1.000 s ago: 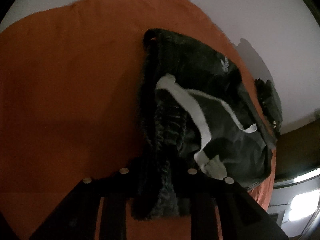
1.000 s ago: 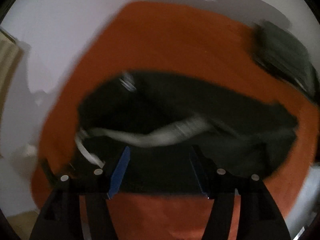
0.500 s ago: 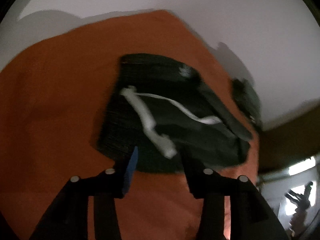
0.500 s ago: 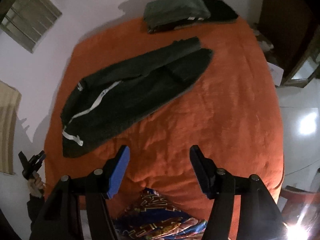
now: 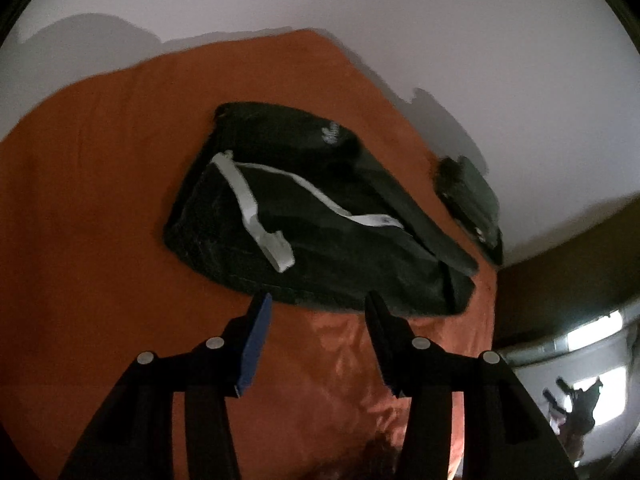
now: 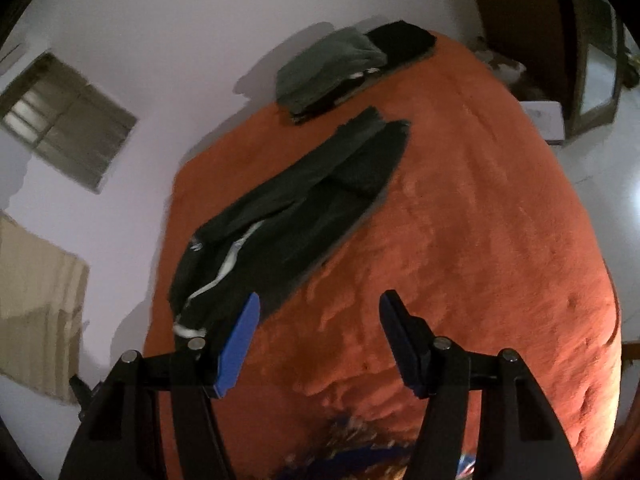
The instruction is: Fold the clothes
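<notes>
Where an orange blanket (image 6: 460, 220) covers the bed, dark trousers (image 6: 288, 216) lie folded lengthwise across it, their white drawstring (image 5: 248, 196) loose on the waistband. A stack (image 6: 340, 68) of folded clothes sits at the bed's far edge by the pale wall (image 6: 180, 20), apart from the trousers. A shuttered window (image 6: 68, 120) shows on that wall. The left gripper (image 5: 318, 300) hangs just short of the trousers' near edge, fingers spread and empty. The right gripper (image 6: 320, 300) is above bare blanket, fingers likewise apart and empty. A blurred blue patterned cloth (image 6: 360, 448) at the bottom edge is cut off and hard to make out.
</notes>
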`<move>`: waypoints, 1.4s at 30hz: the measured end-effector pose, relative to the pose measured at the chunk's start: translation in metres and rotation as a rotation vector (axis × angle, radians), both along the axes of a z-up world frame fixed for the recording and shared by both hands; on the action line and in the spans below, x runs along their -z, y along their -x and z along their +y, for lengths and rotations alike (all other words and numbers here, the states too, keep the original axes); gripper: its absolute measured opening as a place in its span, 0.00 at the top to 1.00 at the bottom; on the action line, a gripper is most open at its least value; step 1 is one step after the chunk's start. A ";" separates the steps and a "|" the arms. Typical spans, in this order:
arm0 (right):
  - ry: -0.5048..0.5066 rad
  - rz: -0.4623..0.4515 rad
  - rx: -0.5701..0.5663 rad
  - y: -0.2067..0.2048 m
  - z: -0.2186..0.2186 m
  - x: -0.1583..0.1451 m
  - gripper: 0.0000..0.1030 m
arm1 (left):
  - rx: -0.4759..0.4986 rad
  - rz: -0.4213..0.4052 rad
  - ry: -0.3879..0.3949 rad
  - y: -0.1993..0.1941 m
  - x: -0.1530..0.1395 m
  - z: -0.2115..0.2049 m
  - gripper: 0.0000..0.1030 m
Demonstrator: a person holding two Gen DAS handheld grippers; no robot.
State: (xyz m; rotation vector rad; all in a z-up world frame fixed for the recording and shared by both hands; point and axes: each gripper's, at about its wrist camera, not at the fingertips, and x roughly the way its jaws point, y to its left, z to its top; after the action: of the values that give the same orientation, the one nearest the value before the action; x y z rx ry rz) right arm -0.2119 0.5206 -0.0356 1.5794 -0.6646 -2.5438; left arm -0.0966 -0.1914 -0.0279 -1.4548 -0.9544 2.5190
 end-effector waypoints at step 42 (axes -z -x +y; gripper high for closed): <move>0.110 -0.016 0.301 0.215 0.118 0.237 0.99 | -0.242 -0.158 0.151 0.070 0.142 -0.011 0.39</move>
State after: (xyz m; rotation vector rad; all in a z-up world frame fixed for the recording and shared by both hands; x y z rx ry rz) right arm -0.4272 0.6388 -0.2729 1.5700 -1.1011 -2.6409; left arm -0.1663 -0.2025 -0.1699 -1.6981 -1.0423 2.7322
